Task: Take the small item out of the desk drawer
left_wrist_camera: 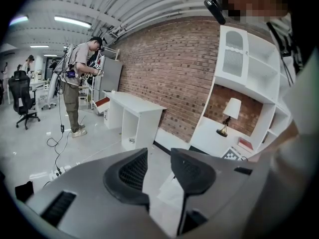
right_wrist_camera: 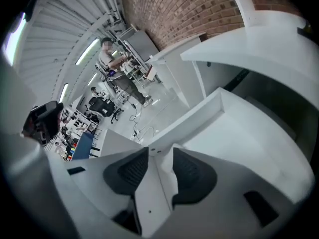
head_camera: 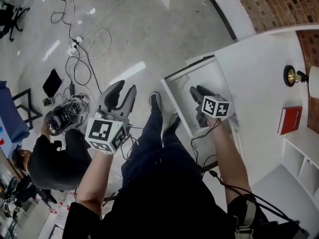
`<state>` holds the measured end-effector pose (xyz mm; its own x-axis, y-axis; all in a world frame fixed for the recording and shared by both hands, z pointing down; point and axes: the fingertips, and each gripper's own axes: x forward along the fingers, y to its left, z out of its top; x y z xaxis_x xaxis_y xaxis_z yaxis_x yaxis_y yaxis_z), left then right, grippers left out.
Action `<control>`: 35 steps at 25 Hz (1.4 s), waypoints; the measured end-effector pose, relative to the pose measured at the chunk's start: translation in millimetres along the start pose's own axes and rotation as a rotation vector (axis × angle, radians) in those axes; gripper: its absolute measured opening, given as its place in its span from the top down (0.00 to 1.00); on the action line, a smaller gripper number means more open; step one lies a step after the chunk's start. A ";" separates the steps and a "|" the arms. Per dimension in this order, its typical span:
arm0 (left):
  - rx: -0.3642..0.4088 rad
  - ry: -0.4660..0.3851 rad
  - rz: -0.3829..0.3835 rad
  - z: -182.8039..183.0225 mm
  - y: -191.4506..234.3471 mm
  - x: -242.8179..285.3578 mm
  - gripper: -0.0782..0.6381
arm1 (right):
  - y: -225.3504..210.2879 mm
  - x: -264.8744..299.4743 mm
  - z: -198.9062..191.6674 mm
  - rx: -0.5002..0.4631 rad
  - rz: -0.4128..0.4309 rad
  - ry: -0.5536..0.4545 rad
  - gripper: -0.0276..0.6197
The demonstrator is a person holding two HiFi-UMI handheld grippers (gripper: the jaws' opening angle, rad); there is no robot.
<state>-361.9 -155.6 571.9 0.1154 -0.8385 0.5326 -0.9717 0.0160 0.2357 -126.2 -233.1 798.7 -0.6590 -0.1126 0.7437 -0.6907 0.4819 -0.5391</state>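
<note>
The drawer (head_camera: 192, 73) is standing pulled out from the white desk (head_camera: 259, 68) on the right. The right gripper (head_camera: 198, 91) is reaching over the drawer's near corner. Its jaws are standing spread, straddling the drawer's white wall without gripping it. The left gripper (head_camera: 125, 87) is hovering over the floor (head_camera: 149, 29), left of the drawer and well apart from it, with its jaws spread and empty. The small item is not showing in any view, so its place cannot be told.
</note>
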 end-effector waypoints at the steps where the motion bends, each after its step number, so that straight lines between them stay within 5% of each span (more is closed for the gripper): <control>1: 0.000 0.006 -0.001 0.2 3.6 2.7 0.69 | -1.9 8.1 0.7 0.005 -0.006 0.015 0.72; 10: -0.001 0.069 0.004 -18.9 20.9 10.1 0.69 | -16.1 71.3 -23.6 0.007 -0.014 0.170 0.68; 20: 0.027 0.120 0.025 -44.0 31.1 13.6 0.69 | -36.9 116.2 -44.4 0.173 -0.028 0.191 0.64; 25: 0.067 0.123 0.019 -44.9 29.3 15.2 0.69 | -37.9 116.7 -45.2 0.148 -0.042 0.195 0.76; 35: 0.079 0.073 -0.011 -23.0 7.8 6.9 0.70 | -19.9 70.4 -37.2 -0.003 -0.075 0.152 0.77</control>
<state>-364.0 -148.7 596.2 0.1383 -0.7966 0.5884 -0.9831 -0.0386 0.1788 -147.7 -218.2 876.4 -0.5526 -0.0161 0.8333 -0.7354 0.4800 -0.4783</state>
